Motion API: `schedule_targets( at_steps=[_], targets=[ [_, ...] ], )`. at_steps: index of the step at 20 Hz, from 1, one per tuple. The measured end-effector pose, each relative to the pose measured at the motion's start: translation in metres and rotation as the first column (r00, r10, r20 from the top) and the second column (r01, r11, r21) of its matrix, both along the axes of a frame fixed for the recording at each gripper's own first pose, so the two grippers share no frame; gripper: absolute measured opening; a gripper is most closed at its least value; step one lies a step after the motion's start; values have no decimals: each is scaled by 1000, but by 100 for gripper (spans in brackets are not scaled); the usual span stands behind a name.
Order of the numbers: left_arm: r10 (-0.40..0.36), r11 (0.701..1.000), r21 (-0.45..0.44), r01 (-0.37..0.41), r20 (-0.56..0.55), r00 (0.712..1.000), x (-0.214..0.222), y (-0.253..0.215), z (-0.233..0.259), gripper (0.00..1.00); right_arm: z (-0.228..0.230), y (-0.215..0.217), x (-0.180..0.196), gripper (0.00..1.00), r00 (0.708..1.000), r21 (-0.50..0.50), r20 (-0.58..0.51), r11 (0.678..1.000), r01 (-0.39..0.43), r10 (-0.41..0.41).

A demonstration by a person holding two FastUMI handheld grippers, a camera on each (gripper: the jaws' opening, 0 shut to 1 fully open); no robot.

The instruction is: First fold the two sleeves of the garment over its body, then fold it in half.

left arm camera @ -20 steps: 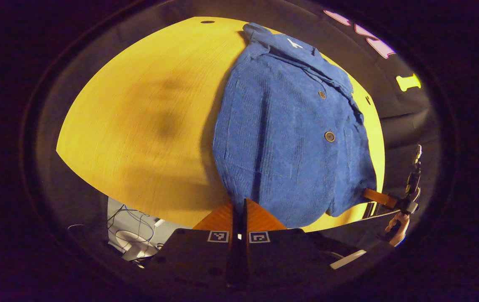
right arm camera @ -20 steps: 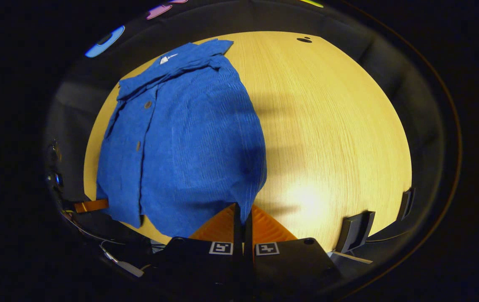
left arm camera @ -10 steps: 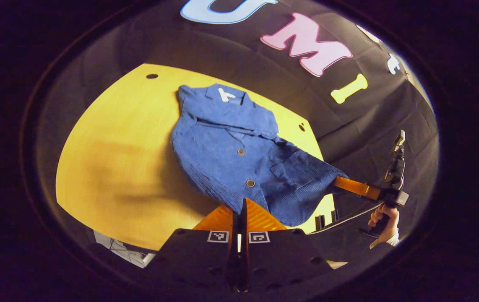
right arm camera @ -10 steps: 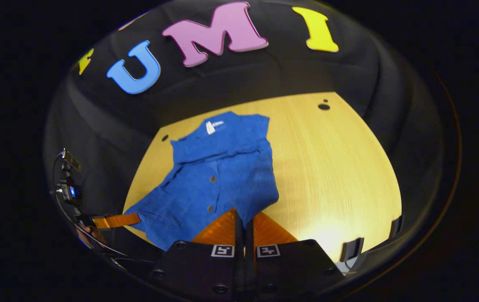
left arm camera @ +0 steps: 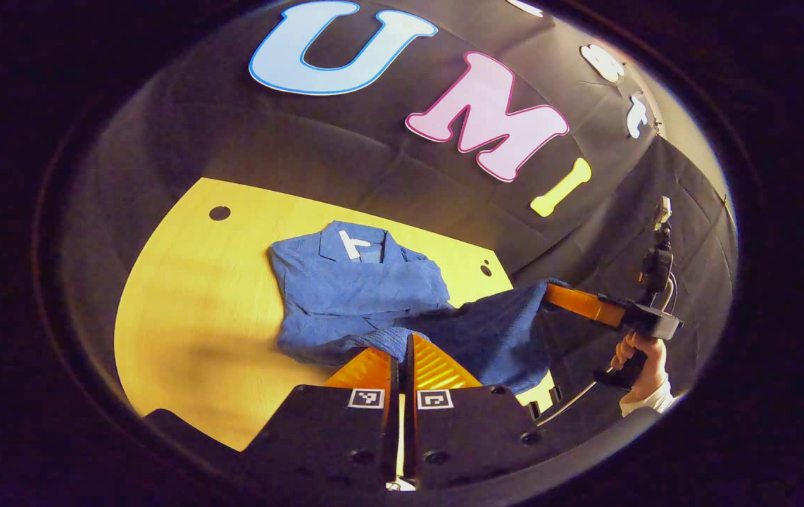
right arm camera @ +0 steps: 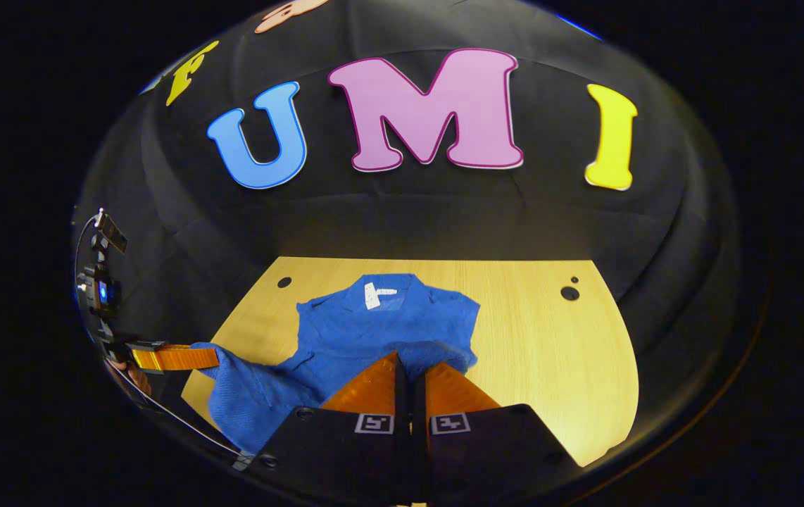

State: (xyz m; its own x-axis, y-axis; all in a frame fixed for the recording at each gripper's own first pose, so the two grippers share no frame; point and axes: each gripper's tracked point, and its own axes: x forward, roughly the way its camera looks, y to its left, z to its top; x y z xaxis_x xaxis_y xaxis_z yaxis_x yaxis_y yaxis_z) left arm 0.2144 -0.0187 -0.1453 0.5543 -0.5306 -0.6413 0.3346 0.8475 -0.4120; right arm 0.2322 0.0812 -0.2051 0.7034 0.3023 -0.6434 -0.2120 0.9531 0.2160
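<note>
The wooden table [left arm camera: 184,282] [right arm camera: 550,366] is seen under the booth's black wall, w/ small round holes [left arm camera: 219,213] [right arm camera: 569,293] near its far corners. No containers are on it.

On the table the blue garment [left arm camera: 360,296] [right arm camera: 374,331] is laid collar-end far, w/ its near hem lifted off the wood and held up betw. the two grippers. The collar end rests flat; the lifted part sags in a dark fold between the two held corners. A white neck label [left arm camera: 350,244] [right arm camera: 372,296] is seen inside the collar; any writing on it is too small to be read.

The left gripper [left arm camera: 402,345] is clenched on the hem at one corner, fingers pressed together w/ cloth caught betw. them. It is also seen at the left edge of the right gripper view [right arm camera: 215,358], its tip buried in the cloth. The right gripper [right arm camera: 409,362] is likewise clamped on the other hem corner; in the left gripper view it is seen at right [left arm camera: 550,294], gripped by a hand [left arm camera: 641,355] w/ a white cuff.

Vs. 1.0 s ago: the garment was then spread flat, filling most of each view, buttons visible. Since then both grippers have been raised and drawn back, the hem has been carried up w/ them, and the buttoned front is now hidden under the raised cloth.
</note>
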Motion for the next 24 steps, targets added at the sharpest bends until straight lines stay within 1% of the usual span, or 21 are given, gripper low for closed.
schedule_targets(
  at_steps=[2,4,5,7,9,10,11,14,15,17,19,20,21,23,24],
  targets=[
    [18,1000,6,-18,-14,1000,37,1,-4,1,-15,9,42,4,1000,20,-25,1000,2,-2],
    [39,998,-37,-41,-42,998,75,2,-1,1,-24,8,87,4,1000,5,-11,1000,5,-5],
    [59,997,-41,-61,-33,998,94,6,0,1,-30,9,109,4,1000,-1,0,1000,-1,1],
    [86,996,18,-86,-15,996,135,19,-17,1,-52,9,144,4,1000,-19,6,1000,-5,6],
    [118,990,91,-111,-68,991,165,26,-44,1,-79,13,173,4,1000,-23,-13,1000,-1,1],
    [132,987,109,-121,-101,986,180,22,-58,1,-95,16,187,4,1000,-20,-20,1000,-1,1],
    [163,982,119,-150,-117,980,197,20,-71,1,-115,15,198,4,1000,-36,-28,999,0,-1],
    [277,961,52,-272,-163,947,238,21,-98,1,-168,8,223,4,997,-67,-81,998,16,-21],
    [305,952,68,-298,-181,935,247,28,-110,0,-181,5,231,4,995,-68,-98,997,24,-31],
    [340,939,131,-317,-224,914,251,43,-139,1,-203,4,240,4,991,-68,-128,997,21,-30],
    [363,931,125,-342,-253,897,255,47,-151,1,-229,13,238,5,982,-58,-188,998,-12,1],
    [367,930,136,-342,-259,894,255,51,-154,0,-240,14,236,7,978,-57,-207,998,-26,14],
    [367,929,152,-338,-257,894,255,52,-155,0,-252,11,235,9,974,-83,-225,996,-29,9],
    [355,931,183,-315,-258,899,259,48,-161,1,-265,15,229,17,964,-86,-266,996,-25,1],
    [350,932,196,-306,-261,900,258,47,-160,2,-268,15,227,8,960,-86,-280,996,-19,-5]
  ],
)
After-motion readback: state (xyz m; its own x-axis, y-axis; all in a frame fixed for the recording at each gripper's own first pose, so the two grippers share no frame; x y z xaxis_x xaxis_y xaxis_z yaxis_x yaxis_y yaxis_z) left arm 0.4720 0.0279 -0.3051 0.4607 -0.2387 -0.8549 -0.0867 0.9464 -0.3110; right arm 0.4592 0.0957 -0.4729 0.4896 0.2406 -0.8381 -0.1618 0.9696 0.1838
